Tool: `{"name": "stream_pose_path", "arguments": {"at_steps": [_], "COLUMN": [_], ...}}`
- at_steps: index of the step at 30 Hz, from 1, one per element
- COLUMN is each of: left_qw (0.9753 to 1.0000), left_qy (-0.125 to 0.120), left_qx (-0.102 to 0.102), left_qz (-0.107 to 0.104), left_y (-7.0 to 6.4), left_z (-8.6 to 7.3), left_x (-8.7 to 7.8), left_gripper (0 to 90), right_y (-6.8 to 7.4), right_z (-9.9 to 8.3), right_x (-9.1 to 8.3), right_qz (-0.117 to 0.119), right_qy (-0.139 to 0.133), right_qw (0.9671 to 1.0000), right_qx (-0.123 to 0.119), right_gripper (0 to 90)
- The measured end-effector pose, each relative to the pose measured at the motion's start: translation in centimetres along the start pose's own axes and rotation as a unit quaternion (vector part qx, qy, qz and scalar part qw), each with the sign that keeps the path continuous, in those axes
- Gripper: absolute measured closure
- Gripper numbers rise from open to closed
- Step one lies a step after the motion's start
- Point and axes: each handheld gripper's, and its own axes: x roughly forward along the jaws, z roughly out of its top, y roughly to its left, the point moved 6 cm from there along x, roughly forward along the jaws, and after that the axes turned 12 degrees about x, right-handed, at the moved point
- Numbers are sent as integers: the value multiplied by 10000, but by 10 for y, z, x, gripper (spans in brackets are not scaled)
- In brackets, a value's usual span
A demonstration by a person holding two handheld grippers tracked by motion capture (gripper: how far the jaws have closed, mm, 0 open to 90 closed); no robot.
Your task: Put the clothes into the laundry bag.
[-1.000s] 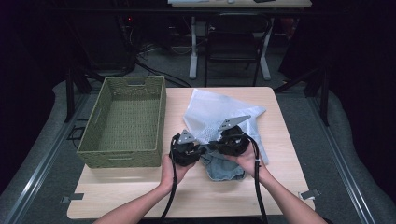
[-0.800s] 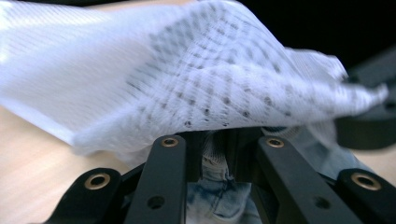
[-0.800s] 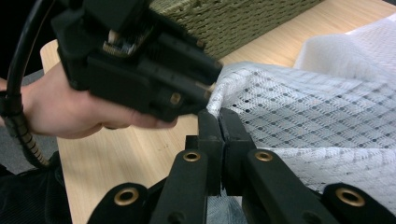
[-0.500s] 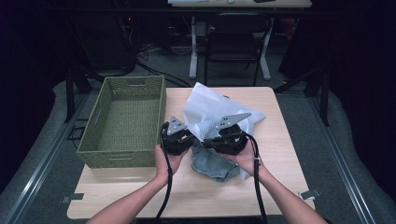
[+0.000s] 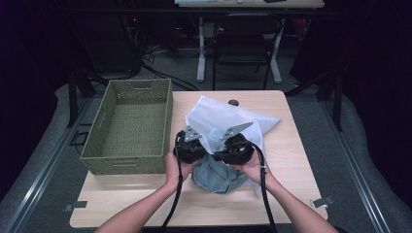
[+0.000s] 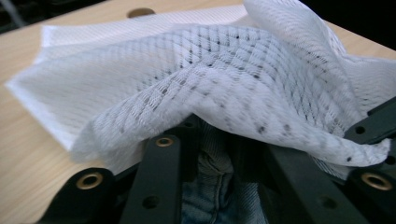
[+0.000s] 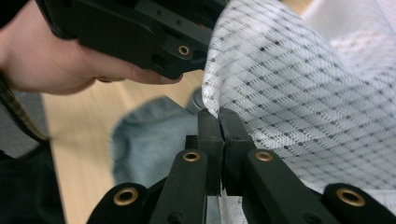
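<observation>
Left gripper: held at the near edge of the mesh bag; its jaws stood apart under the bag's lifted rim, with a fold of denim between them; whether they pressed that fold I could not tell.
Right gripper: just beside the left one, over the jeans; its jaws were pinched together on the bag's edge, as the right gripper view showed.
Mesh bag: white net, spread on the table's middle towards the far side; its near edge was raised and draped over both grippers.
Jeans: a crumpled blue bundle on the table, near side of the bag, partly tucked under the raised edge; between the two hands.
Basket: green, woven; stood at the table's left, just beside the left gripper.
Table: light wood.
</observation>
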Motion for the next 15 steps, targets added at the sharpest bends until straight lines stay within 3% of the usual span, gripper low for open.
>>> {"name": "stream_pose_path", "arguments": {"at_steps": [3,4,9,13,15], "left_qw": [9998,9994,9976,9973,9969], "left_qy": [127,246,607,635,653], "left_qx": [-9,14,126,98,203], "left_qz": [-181,-256,-308,-366,-396], "left_y": [2,3,0,-3,-9], "left_z": [-1,-4,-15,-20,-22], "left_x": [-4,-10,-28,-42,-50], "left_gripper": [667,596,422,328,298], "right_y": [-7,-8,-6,-4,-3], "right_z": [-5,-8,-8,-8,-7], "right_x": [3,4,6,7,7], "right_qz": [-53,-50,-42,-111,-121], "right_qy": [80,117,153,183,167], "right_qw": [9999,9999,9999,9998,9998], "right_qx": [64,83,45,6,-40], "right_gripper": [892,892,891,891,891]}}
